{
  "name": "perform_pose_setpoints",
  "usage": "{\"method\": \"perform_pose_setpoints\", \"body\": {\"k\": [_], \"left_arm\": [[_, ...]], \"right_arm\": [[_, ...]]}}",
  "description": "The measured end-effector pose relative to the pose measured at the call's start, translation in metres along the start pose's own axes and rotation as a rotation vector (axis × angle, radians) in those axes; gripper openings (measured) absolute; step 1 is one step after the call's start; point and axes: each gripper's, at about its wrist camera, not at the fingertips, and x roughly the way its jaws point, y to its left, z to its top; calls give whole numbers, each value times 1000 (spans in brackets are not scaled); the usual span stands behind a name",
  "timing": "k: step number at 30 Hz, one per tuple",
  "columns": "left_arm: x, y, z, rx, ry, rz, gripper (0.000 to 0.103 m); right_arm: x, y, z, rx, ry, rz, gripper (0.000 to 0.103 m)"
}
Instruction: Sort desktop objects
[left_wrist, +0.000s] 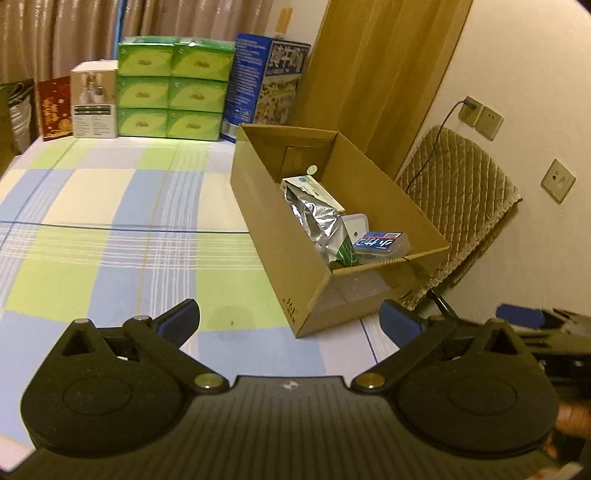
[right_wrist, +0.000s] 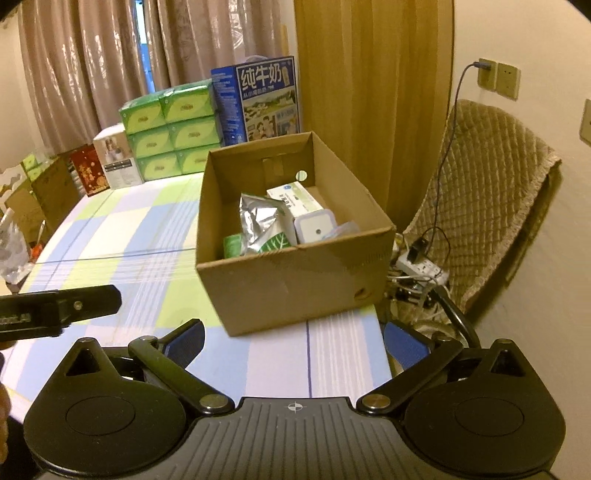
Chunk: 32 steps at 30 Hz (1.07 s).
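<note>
Both tools tilt down over the checked tablecloth (left_wrist: 110, 206); the left gripper (left_wrist: 290, 319) and right gripper (right_wrist: 293, 341) stand spread wide, holding nothing. Beyond them the open cardboard box (right_wrist: 295, 284) contains a silver foil pouch (right_wrist: 258, 221) and small packets.

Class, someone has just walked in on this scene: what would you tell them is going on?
A person is sorting desk items with two handheld grippers. Both the left gripper and right gripper are open and empty, held above the checked tablecloth short of the open brown cardboard box. In the box lie a crumpled silver foil pouch, a white carton and a small white square device.
</note>
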Motion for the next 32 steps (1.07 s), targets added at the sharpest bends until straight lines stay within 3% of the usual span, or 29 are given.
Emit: {"method": "perform_pose_setpoints", "body": {"k": [12,32], "left_arm": [[-38,-13,-24,0,-24,-6,102],[-48,-13,-22,33,-62,27,102]], "right_arm": [[-44,11,-11,-30,-45,-2,101],[-46,17,-12,-43,-46,0,101]]}}
